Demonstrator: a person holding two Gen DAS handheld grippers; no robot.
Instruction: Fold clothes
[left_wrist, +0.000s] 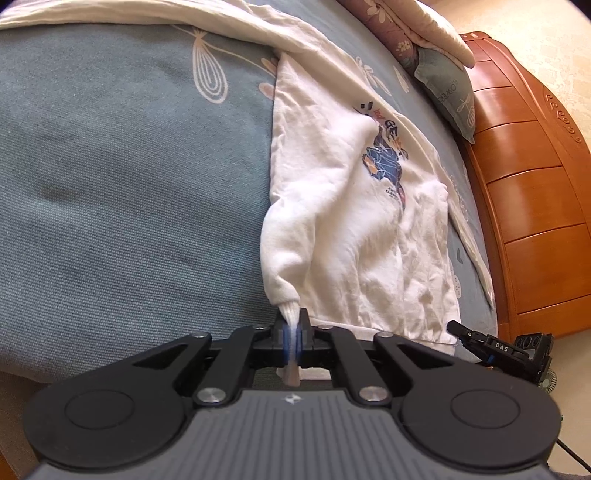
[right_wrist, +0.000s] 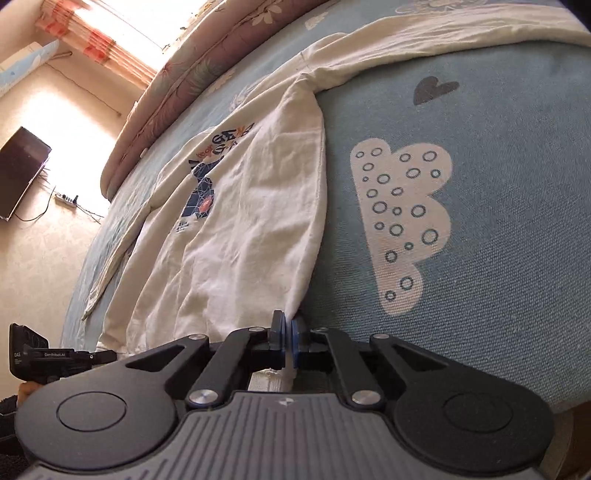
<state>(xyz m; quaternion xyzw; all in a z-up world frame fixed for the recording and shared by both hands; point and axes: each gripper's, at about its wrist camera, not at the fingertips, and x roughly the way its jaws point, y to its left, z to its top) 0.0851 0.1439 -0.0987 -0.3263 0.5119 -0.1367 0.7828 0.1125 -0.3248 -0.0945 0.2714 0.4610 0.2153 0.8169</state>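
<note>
A white sweatshirt (left_wrist: 354, 221) with a blue and orange chest print lies flat on the blue bedspread (left_wrist: 129, 184), its hem toward me. My left gripper (left_wrist: 293, 338) is shut on the ribbed cuff of a sleeve folded along the garment's left side. In the right wrist view the same sweatshirt (right_wrist: 236, 229) stretches away from my right gripper (right_wrist: 287, 338), which is shut on white fabric at the hem's right corner. Each gripper shows in the other's view: the right gripper (left_wrist: 480, 341) at the hem's right end, the left gripper (right_wrist: 74, 358) at its left end.
A cream blanket (left_wrist: 184, 26) lies across the far side of the bed. Pillows (left_wrist: 447, 88) lean on an orange wooden headboard (left_wrist: 532, 192) at the right. A floral quilt (right_wrist: 207, 55), a wall-mounted screen (right_wrist: 22, 170) and a curtained window (right_wrist: 110, 40) show beyond the bed.
</note>
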